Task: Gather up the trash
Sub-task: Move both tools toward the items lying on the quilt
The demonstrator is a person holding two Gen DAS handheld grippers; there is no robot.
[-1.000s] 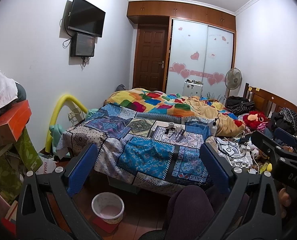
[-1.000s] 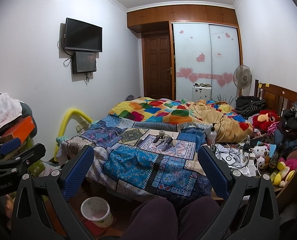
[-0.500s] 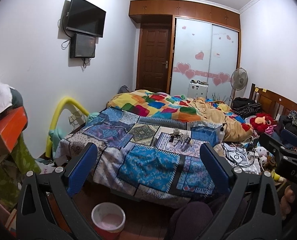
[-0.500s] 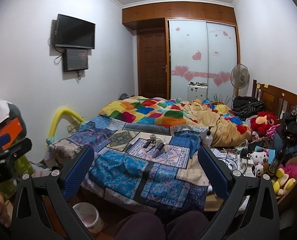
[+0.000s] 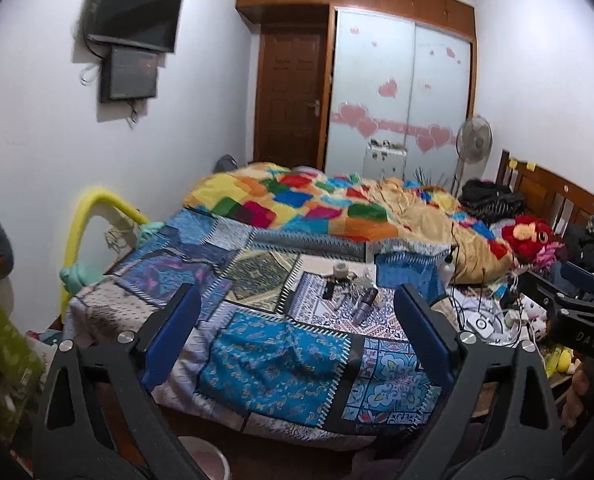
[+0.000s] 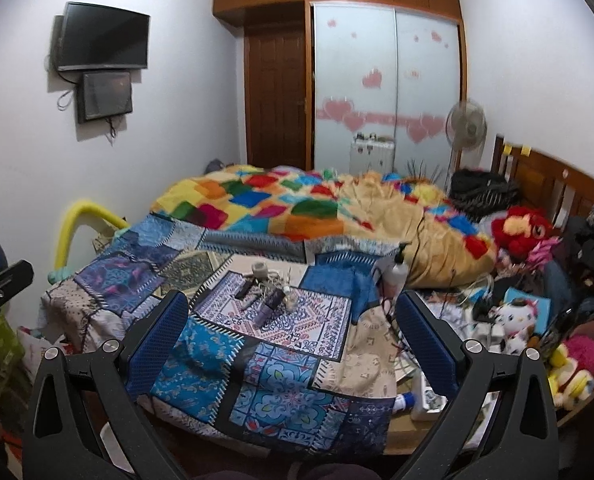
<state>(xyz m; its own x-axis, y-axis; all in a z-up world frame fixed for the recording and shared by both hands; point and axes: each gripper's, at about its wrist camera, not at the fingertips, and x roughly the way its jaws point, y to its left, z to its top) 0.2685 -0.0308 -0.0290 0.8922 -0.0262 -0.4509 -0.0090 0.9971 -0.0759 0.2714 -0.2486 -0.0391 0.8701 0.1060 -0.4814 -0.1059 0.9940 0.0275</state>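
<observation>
I am holding both grippers out over the near edge of the bed (image 6: 281, 364), and nothing is between either pair of jaws. The left gripper (image 5: 297, 336) is standing with its jaws wide apart, and so is the right gripper (image 6: 293, 336).

The trash I am after is lying on the patchwork quilt (image 5: 273, 360) near the middle of the bed: a small cluster of litter (image 6: 267, 292) with a roll of tape (image 6: 260, 269) at its far end, a dark tube (image 6: 267, 309) nearest me, and some pale crumpled scraps around them. It is well ahead of both grippers.

To do this step well, I judge I should be bringing the right gripper forward first, since the cluster is sitting almost on its centre line, and lowering the jaws astride one piece only, keeping the lower finger off the quilt so it is not snagging the cloth. The tangle of cables (image 6: 393, 312) beside the pump bottle (image 6: 397, 272) is near, so I am planning to come in from the left of it.

The bin (image 5: 203, 456) is showing only as a pale rim at the bottom edge of the left view. The small scraps are too blurred for me to name.
</observation>
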